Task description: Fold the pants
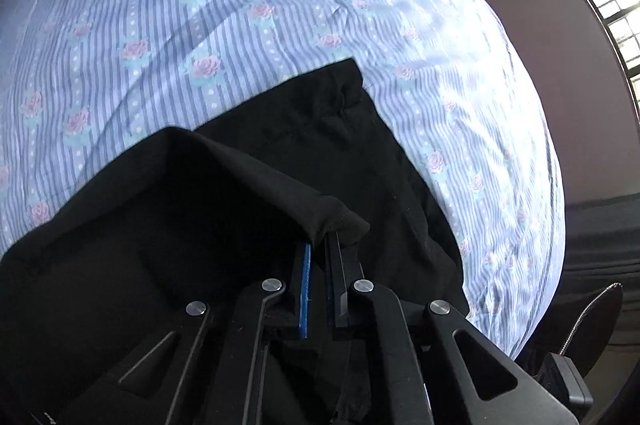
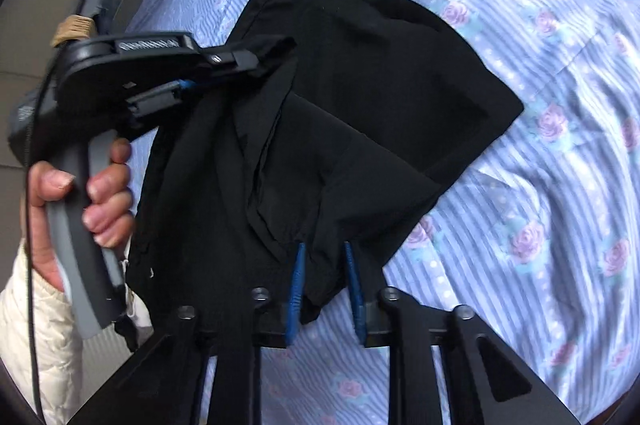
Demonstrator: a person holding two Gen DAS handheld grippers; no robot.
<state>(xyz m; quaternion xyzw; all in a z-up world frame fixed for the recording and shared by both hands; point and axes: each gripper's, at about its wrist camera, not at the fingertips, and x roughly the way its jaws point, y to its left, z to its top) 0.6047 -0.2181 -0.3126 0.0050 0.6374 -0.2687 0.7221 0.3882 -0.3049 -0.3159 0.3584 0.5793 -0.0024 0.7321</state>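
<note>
The black fabric pants [image 2: 360,85] are spread mid-frame on the striped, rose-print bedsheet [image 2: 540,245]; an edge is pinched by both the left gripper [image 1: 320,245] and right gripper [image 2: 324,249].

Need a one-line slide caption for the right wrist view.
Both grippers, left gripper and right gripper, pinch black pants above the striped floral bedsheet.
</note>
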